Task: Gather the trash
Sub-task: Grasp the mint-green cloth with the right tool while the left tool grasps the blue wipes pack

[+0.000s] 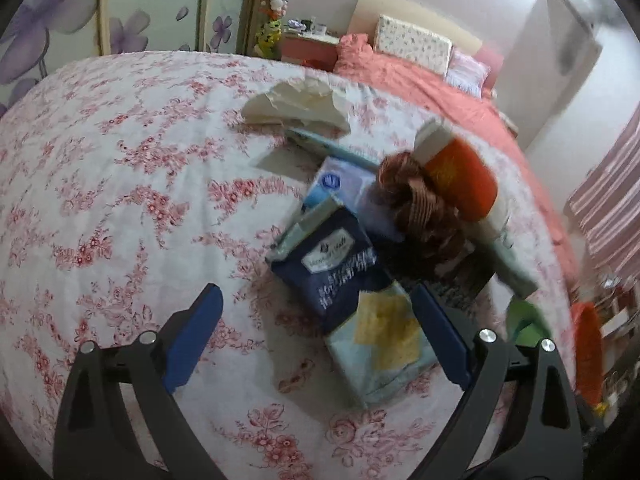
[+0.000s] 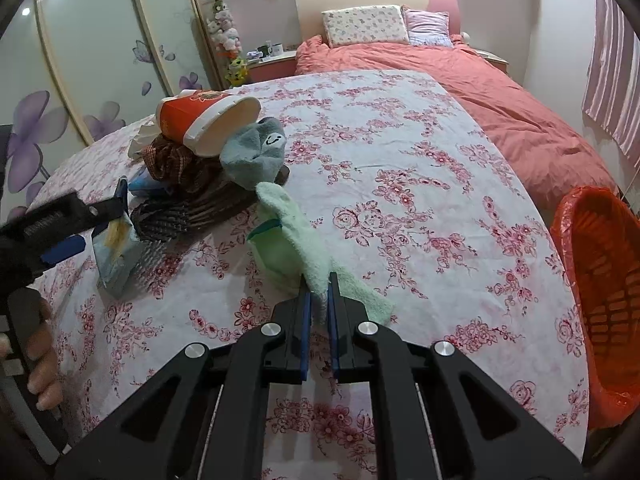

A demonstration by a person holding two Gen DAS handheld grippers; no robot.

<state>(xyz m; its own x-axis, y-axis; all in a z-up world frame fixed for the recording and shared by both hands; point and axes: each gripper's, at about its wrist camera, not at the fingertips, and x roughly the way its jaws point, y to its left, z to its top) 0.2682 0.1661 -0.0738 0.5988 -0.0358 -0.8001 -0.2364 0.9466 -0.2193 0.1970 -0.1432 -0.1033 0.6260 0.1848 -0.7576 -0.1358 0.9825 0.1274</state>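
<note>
**Right Gripper Clamped on Green Cloth; Left Gripper Spread over Packet**

Right gripper (image 2: 319,284) pads are being held clenched on a pale green terry cloth (image 2: 296,236), which is lying on the floral bedspread (image 2: 400,160). Its long axis is running from the jaws away and leftward toward the clutter pile. The left gripper (image 1: 316,312) is being held released, jaws wide, around a light blue packet (image 1: 376,356) with a yellow patch. An orange basket (image 2: 600,280) is standing at the right.
</note>
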